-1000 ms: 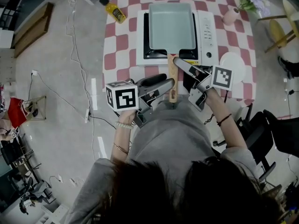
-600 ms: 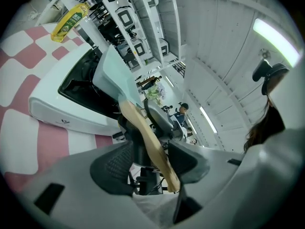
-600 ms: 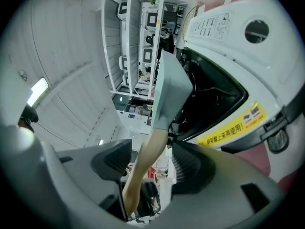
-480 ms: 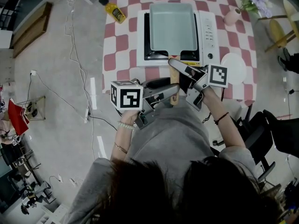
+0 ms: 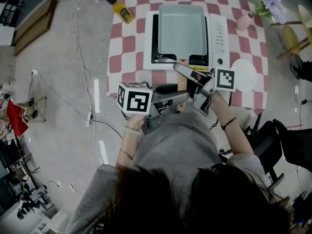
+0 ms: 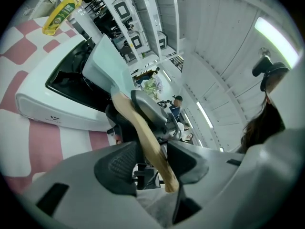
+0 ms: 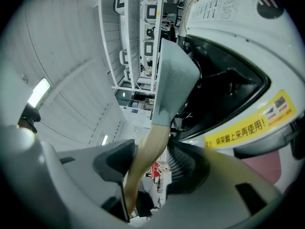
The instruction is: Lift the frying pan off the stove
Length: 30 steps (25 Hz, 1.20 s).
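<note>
A pale rectangular frying pan (image 5: pixel 181 28) sits on the white tabletop stove (image 5: pixel 217 33). Its wooden handle (image 5: pixel 181 84) points toward me over the checkered table's front edge. My left gripper (image 5: pixel 183 97) reaches in from the left, with the handle's end (image 6: pixel 143 132) between its open jaws (image 6: pixel 151 163), close to both pads. From the right, my right gripper (image 5: pixel 184 77) straddles the handle nearer the pan. Its jaws (image 7: pixel 147 168) are closing, with the handle (image 7: pixel 150 149) between them and the pads not clearly pressing. The pan (image 7: pixel 174 80) rests level on the burner.
A yellow oil bottle (image 5: pixel 119 9) lies at the table's back left. A white plate (image 5: pixel 245 74) and a pink vase (image 5: pixel 243 19) stand right of the stove. Cables (image 5: pixel 80 57) run over the floor on the left. A dark chair (image 5: pixel 287 140) stands at the right.
My left gripper has slid right until the handle's end lies between its jaws. The right gripper has moved left along the handle toward the pan. The pan has not moved.
</note>
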### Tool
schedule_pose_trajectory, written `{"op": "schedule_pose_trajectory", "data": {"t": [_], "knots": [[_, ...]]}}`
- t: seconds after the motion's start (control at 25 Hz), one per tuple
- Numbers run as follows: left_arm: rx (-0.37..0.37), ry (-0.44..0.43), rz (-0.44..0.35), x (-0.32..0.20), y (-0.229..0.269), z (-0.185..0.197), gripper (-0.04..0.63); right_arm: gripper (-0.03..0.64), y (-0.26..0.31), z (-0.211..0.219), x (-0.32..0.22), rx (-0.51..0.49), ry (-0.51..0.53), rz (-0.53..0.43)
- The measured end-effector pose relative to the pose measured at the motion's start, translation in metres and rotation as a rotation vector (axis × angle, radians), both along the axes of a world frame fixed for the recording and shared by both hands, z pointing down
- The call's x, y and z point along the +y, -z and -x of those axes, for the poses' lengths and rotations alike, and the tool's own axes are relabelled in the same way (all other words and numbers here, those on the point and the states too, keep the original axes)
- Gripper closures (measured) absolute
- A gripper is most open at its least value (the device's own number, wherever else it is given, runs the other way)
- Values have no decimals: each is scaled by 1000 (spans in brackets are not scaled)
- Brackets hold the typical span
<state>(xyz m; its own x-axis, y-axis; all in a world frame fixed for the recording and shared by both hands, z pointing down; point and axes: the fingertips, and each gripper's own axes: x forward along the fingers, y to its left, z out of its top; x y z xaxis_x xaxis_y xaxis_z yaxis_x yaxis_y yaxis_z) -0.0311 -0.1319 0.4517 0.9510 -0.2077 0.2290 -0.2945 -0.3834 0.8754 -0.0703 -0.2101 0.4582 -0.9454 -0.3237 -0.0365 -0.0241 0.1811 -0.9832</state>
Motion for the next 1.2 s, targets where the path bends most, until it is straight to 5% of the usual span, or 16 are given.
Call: {"op": "schedule_pose_trajectory", "data": {"t": [1.2], "knots": [[-28, -46, -44, 2, -5, 2, 420, 451, 2, 0, 0, -121, -19, 49]]}}
